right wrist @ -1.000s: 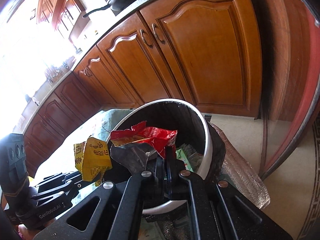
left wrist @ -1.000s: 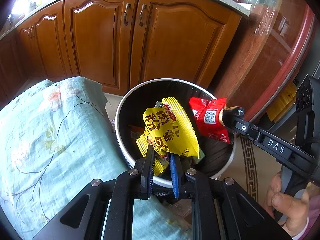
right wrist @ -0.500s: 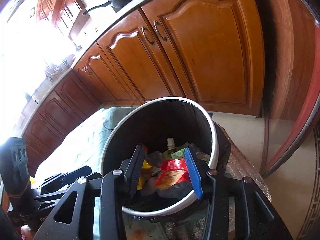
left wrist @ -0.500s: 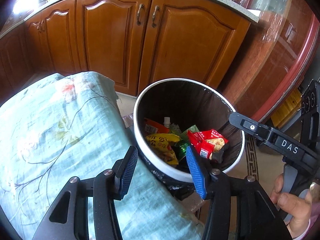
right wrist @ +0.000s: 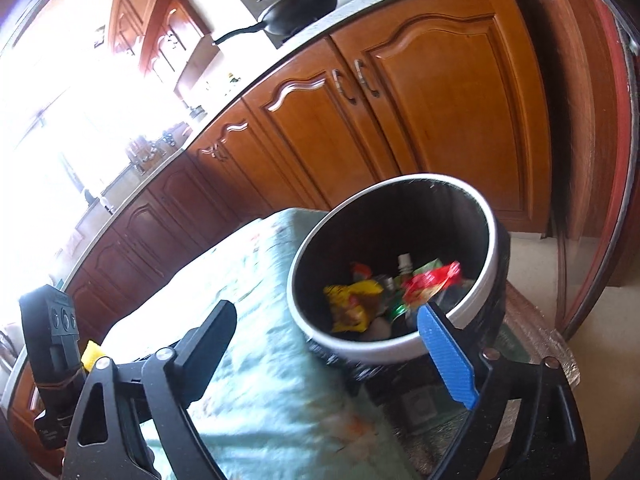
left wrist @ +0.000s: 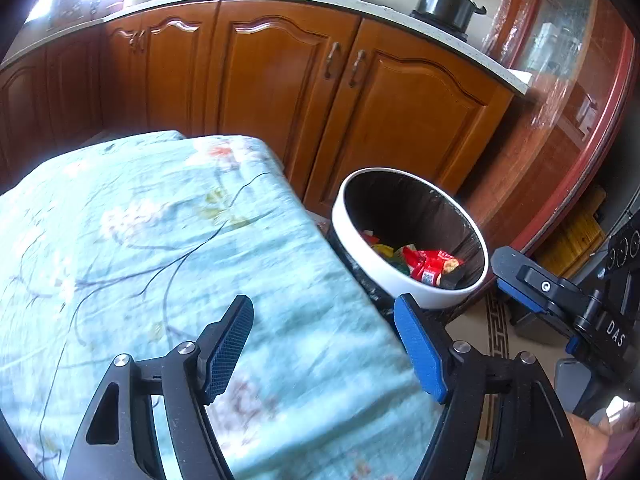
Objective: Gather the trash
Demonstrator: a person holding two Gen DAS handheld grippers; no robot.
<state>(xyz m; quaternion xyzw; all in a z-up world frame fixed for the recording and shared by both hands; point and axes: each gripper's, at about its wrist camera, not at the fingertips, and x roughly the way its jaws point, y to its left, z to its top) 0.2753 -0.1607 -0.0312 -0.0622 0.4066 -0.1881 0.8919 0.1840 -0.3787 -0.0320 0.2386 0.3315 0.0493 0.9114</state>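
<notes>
Inside bin (right wrist: 472,344) — yellow (right wrist: 352,300) and red wrappers (right wrist: 430,280)

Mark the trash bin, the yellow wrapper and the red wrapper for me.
trash bin (right wrist: 362,354): right wrist view, near white rim.
yellow wrapper (right wrist: 352,300): right wrist view, crumpled middle.
red wrapper (left wrist: 430,262): left wrist view, its centre.

The white letters "DAS" stand on the black body of the right gripper (left wrist: 520,280) as the left wrist view shows it at its right edge; print on the wrappers in the bin is too small to read.
</notes>
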